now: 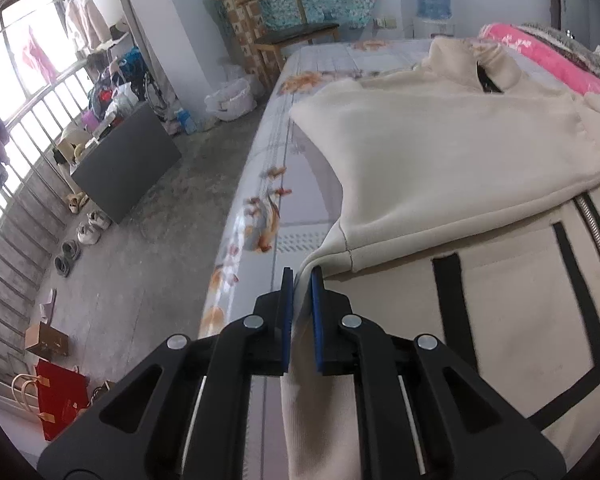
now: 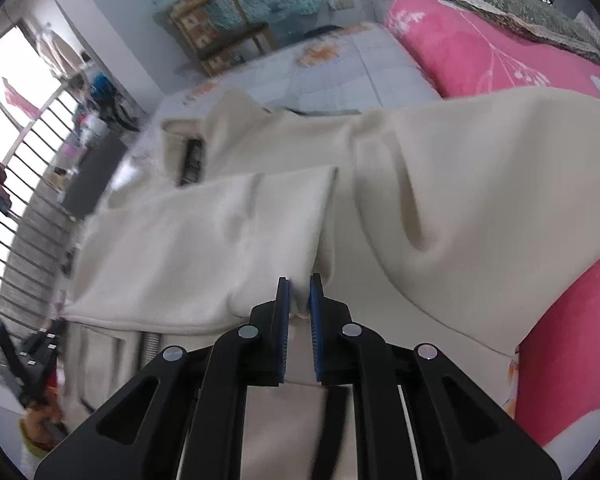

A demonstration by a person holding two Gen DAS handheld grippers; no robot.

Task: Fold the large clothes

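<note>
A large cream jacket (image 1: 440, 152) with black trim and a zip lies spread on the bed, one sleeve folded across its front. My left gripper (image 1: 302, 280) is shut on the jacket's lower left edge, near the side of the mattress, with cream cloth pinched between the blue pads. In the right wrist view the same jacket (image 2: 440, 184) fills the frame, its folded sleeve (image 2: 204, 240) lying across it. My right gripper (image 2: 299, 286) is shut on a fold of the cream cloth beside the sleeve's end. The left gripper (image 2: 36, 356) shows blurred at the far left edge.
The bed has a grey sheet (image 1: 300, 168) printed with orange fish. A pink quilt (image 2: 480, 52) lies along the right side. On the floor to the left stand a dark cabinet (image 1: 128, 160), several shoes (image 1: 88, 228) and a red bag (image 1: 60, 396). A wooden chair (image 1: 296, 28) stands behind.
</note>
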